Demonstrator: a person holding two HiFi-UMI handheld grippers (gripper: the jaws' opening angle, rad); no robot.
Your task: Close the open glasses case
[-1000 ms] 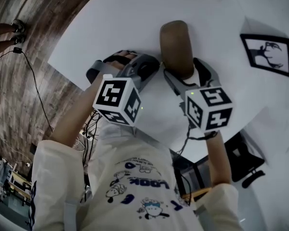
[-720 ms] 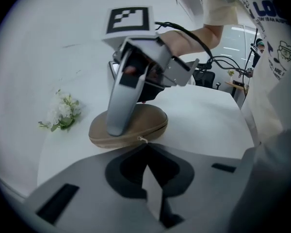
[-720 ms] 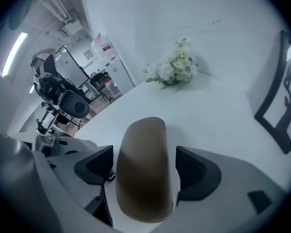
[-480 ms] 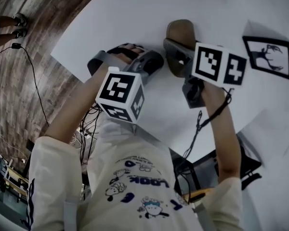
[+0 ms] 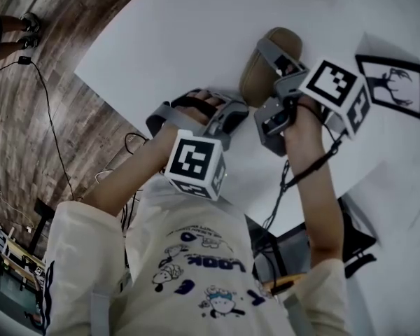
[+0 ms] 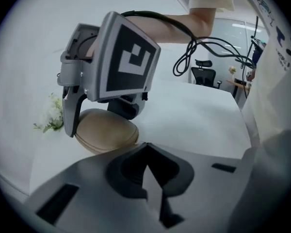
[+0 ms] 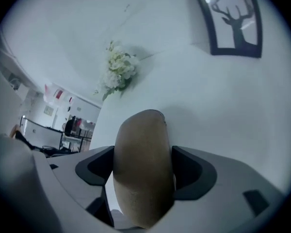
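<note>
Nearest the person, the left claw (image 6: 146, 159) hovers over the white table (image 5: 196, 33) with its jaws pressed together on nothing, just short of the case. Just beyond it, the right claw (image 7: 144, 171) pinches the tan glasses case (image 6: 106, 136), one jaw on each broad face. The case lies on the table, about midway across it. From the left gripper view its two halves meet along a thin seam, so the closing looks done or nearly so. Whether the catch has fully snapped cannot be told. What seems left is a last squeeze, if needed, and letting go. Farther off, a framed deer picture (image 7: 233, 21) lies flat to the right, and a small sprig of white flowers (image 7: 117, 72) sits near the far edge. Counted: two claws, one case, one picture, one sprig.
</note>
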